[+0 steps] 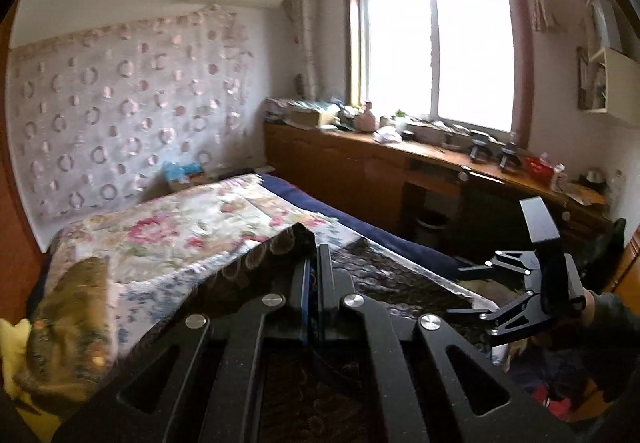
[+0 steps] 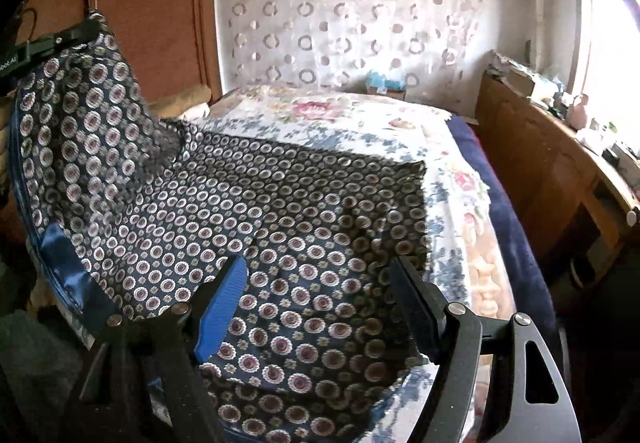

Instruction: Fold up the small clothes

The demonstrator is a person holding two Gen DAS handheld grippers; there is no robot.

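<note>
A dark blue garment with small round flower prints lies spread on the floral bedspread. My left gripper is shut on one corner of the garment and holds it lifted; in the right wrist view it shows at the upper left with the cloth hanging from it. My right gripper is open and hovers just above the near part of the garment, nothing between its fingers. In the left wrist view it shows open at the right. A blue satin hem runs along the garment's left edge.
A wooden desk with clutter runs under the window on the right of the bed. A brown wardrobe stands left of the bed. Crumpled ochre and yellow cloth lies at the bed's left. A blue box sits by the curtain-covered wall.
</note>
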